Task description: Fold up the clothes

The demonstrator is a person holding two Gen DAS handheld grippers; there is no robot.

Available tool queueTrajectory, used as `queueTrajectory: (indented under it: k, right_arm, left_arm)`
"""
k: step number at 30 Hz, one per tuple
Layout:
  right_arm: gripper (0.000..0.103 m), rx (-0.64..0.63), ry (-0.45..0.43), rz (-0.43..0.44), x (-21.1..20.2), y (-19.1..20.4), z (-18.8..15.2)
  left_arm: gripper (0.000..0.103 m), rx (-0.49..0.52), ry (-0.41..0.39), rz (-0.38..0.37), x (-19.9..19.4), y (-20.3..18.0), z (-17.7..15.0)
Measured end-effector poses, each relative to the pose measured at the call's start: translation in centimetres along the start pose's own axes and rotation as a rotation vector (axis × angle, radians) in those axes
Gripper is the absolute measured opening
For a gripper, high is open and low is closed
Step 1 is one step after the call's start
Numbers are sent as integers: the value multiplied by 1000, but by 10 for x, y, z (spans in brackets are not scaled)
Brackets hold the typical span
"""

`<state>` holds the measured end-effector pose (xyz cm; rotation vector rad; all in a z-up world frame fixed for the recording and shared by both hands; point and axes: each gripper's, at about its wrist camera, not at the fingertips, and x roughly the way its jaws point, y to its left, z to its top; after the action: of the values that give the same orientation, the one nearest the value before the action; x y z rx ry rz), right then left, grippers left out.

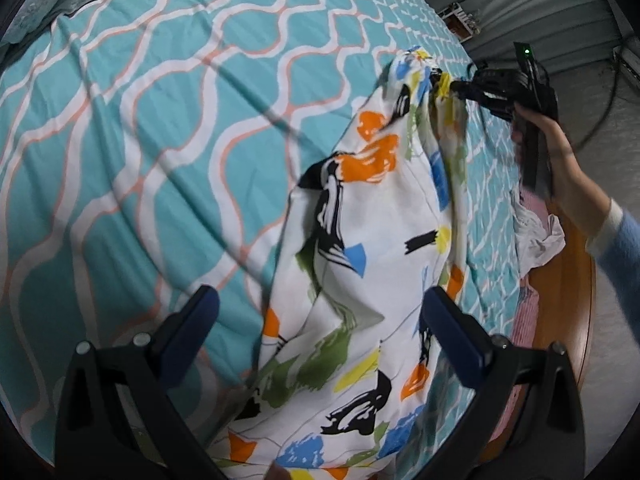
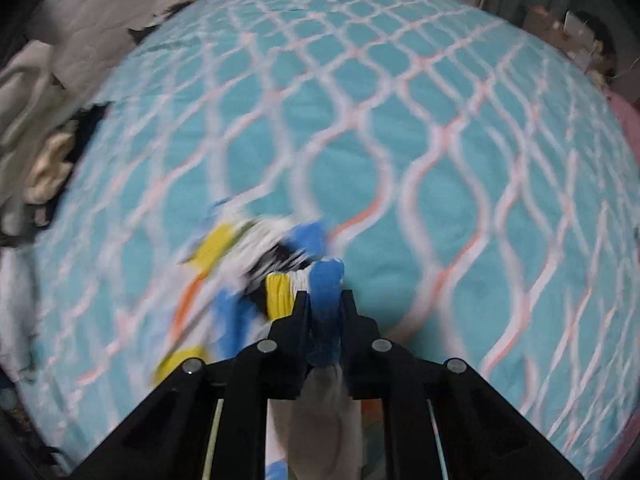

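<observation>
A white garment (image 1: pixel 372 220) printed with orange, blue, yellow, green and black patches lies stretched along the right side of the teal patterned bed cover (image 1: pixel 140 140). My left gripper (image 1: pixel 320 312) hovers open above its near end, one finger (image 1: pixel 200 312) on each side of the cloth, pads clear of it. At the far end my right gripper (image 1: pixel 452 86) is shut on a bunched corner and lifts it off the bed. In the blurred right wrist view the jaws of the right gripper (image 2: pixel 325 300) pinch a blue and yellow fold of the garment (image 2: pixel 280 280).
A person's hand (image 1: pixel 568 160) in a light blue sleeve (image 1: pixel 616 248) holds the right gripper. A crumpled white cloth (image 1: pixel 536 236) lies by the wooden bed edge (image 1: pixel 568 320). A pile of clothes (image 2: pixel 40 140) sits at the bed's left side. The bed cover (image 2: pixel 400 160) spreads wide ahead.
</observation>
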<state>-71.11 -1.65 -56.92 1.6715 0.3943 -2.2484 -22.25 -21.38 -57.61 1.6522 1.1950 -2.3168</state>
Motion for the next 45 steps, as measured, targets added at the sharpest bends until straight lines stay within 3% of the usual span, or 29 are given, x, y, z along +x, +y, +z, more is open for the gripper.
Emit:
queueTrajectory:
  k: [1, 4, 8, 11, 15, 19, 23, 27, 29, 30, 31, 34, 36, 39, 41, 44, 45]
  right_arm:
    - [16, -17, 15, -44, 8, -5, 3]
    - [16, 39, -2, -69, 2, -22, -1]
    - [16, 175, -75, -1, -41, -40, -29]
    - [17, 112, -109, 78, -82, -26, -65]
    - [17, 12, -92, 276, -139, 11, -162]
    - [18, 40, 64, 446, -154, 31, -280]
    - [18, 81, 191, 469, -158, 31, -378]
    - [20, 212, 242, 465, -171, 19, -464]
    - [35, 296, 251, 527, -175, 23, -495]
    - [49, 334, 262, 557, -176, 30, -509]
    - [53, 389, 269, 583, -176, 42, -522]
    - [54, 481, 317, 707, -163, 81, -536]
    - [54, 461, 388, 686, -150, 112, -530]
    - [54, 530, 484, 725, -127, 146, -505]
    - [54, 617, 598, 741, -104, 162, -487]
    - [54, 700, 920, 672, -70, 189, -478]
    - [54, 745, 979, 686, -63, 196, -476]
  left_arm:
    - [103, -3, 2, -3, 0, 1, -2]
    - [103, -14, -5, -5, -3, 4, -9]
    - [103, -23, -26, -1, -13, 10, -17]
    - [103, -39, -45, 4, -23, 18, -21]
    - [103, -47, -119, 52, -52, 33, -26]
    - [103, -55, -192, 113, -87, 54, -42]
    - [103, -77, -253, 197, -127, 81, -82]
    - [103, -95, -241, 204, -149, 107, -129]
    - [103, -65, -231, 215, -154, 116, -152]
    - [103, -52, -229, 222, -155, 121, -163]
    - [103, -39, -227, 229, -155, 125, -174]
    - [103, -22, -174, 259, -152, 136, -202]
    - [103, -10, -138, 275, -153, 143, -220]
    - [103, 9, -93, 281, -155, 148, -240]
    - [103, 23, -90, 277, -158, 146, -249]
    - [103, 35, -108, 283, -163, 142, -259]
    - [103, 34, -113, 281, -164, 141, -262]
